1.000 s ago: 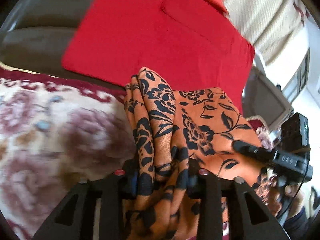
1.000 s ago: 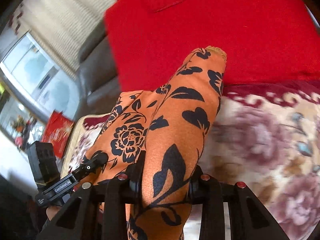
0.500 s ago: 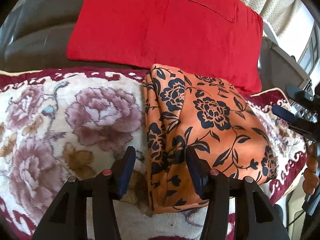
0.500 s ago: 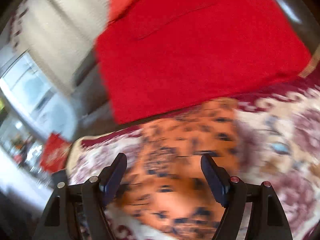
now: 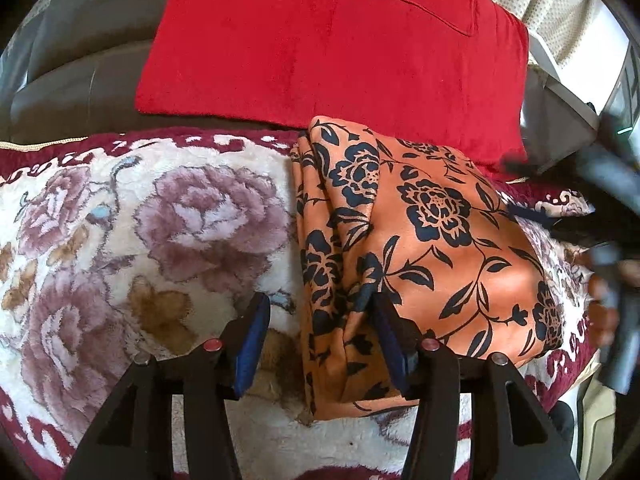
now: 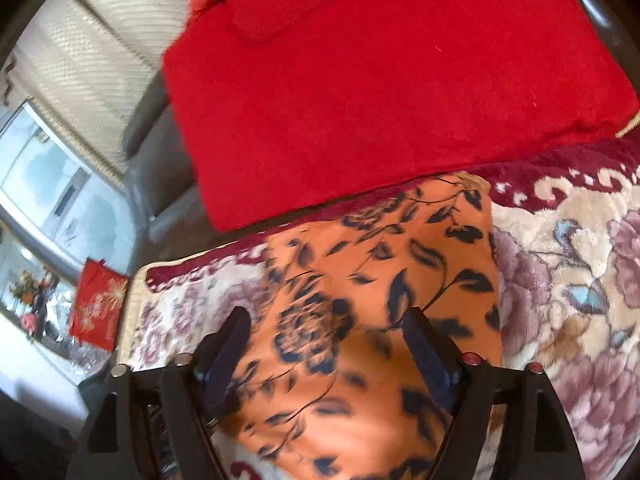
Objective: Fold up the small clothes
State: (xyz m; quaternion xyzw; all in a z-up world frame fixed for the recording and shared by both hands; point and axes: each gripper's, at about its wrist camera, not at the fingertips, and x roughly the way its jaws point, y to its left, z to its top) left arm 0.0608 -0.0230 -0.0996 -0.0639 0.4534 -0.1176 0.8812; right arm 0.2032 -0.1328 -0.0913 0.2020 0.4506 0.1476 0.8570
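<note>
An orange cloth with a black flower print (image 5: 420, 248) lies folded on a floral blanket (image 5: 160, 232). My left gripper (image 5: 320, 312) is open just above the cloth's left folded edge, holding nothing. The cloth also shows in the right wrist view (image 6: 380, 300), blurred. My right gripper (image 6: 326, 326) is open over the cloth's near part and holds nothing. The right gripper also appears blurred at the right edge of the left wrist view (image 5: 608, 264).
A large red cushion (image 5: 340, 40) leans against a dark grey sofa back (image 5: 72, 64) just behind the cloth. A window with pale blinds (image 6: 80, 72) and a red bag (image 6: 98, 304) lie off to the left in the right wrist view.
Both grippers let go of the cloth and opened. The cloth dropped from a held-up bunch to a folded stack on the blanket. Both grippers drew back slightly.
</note>
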